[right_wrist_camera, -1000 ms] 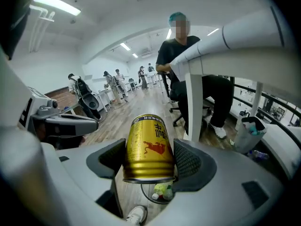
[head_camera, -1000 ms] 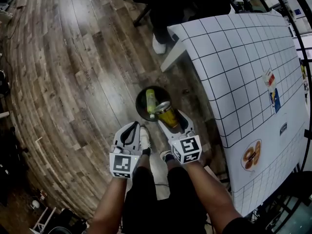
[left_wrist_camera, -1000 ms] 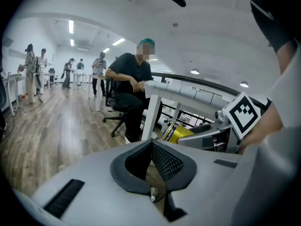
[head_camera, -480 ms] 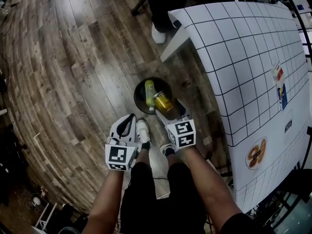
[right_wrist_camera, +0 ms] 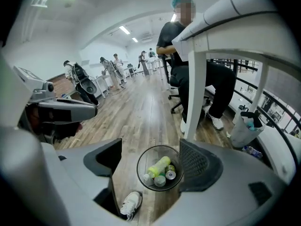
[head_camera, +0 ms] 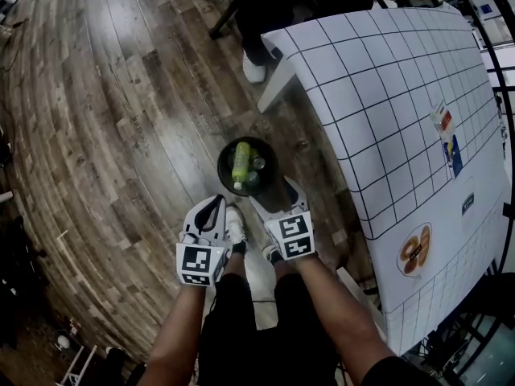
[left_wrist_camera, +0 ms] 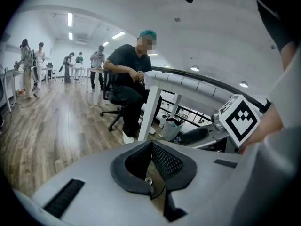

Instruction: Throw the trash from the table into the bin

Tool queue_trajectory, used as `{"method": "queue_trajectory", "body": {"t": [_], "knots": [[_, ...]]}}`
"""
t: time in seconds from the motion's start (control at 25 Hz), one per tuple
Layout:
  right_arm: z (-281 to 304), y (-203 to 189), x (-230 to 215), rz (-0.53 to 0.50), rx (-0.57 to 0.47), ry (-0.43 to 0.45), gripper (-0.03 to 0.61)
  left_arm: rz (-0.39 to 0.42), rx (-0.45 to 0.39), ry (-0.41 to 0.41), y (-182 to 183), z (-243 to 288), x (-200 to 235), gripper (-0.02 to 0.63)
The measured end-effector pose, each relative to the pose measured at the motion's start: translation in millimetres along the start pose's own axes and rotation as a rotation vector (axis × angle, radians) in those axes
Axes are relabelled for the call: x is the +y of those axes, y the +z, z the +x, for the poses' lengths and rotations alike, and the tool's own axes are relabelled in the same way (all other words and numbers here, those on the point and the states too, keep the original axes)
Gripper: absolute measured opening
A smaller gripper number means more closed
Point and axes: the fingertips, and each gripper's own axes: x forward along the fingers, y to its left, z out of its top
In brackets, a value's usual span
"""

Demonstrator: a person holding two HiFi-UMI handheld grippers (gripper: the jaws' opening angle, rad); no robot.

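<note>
Hovering over the bin on the floor, just left of the desk, held the right gripper with fingers just then opening to full spread, nothing between them. Held the left gripper beside it, fingers clenched on nothing. Found a green bottle and cans already lying inside. Judged two risks: could clip the rim on lifting away and tip the light bin, close beside a shoe; could fumble the flat packets left on the desk's right side, thin enough to slip from the fingers.
</note>
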Motion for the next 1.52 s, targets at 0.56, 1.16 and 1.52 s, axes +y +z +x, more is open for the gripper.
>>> {"method": "queue_trajectory", "body": {"t": [0.56, 1.16, 1.52], "knots": [[-75.9, 64.6, 20.4, -0.029, -0.117, 0.001, 0.362, 0.027, -0.042, -0.009, 52.0, -29.2, -25.2, 0.022], [-216.4, 185.6, 59.3, -0.121, -0.46, -0.11, 0.025, 0.068, -0.231, -0.08, 187.5, -120.0, -73.3, 0.021], [-291.2, 245.4, 90.9, -0.148, -0.655, -0.099, 0.025, 0.201, -0.355, -0.085, 264.8, -154.0, -95.1, 0.023]]}}
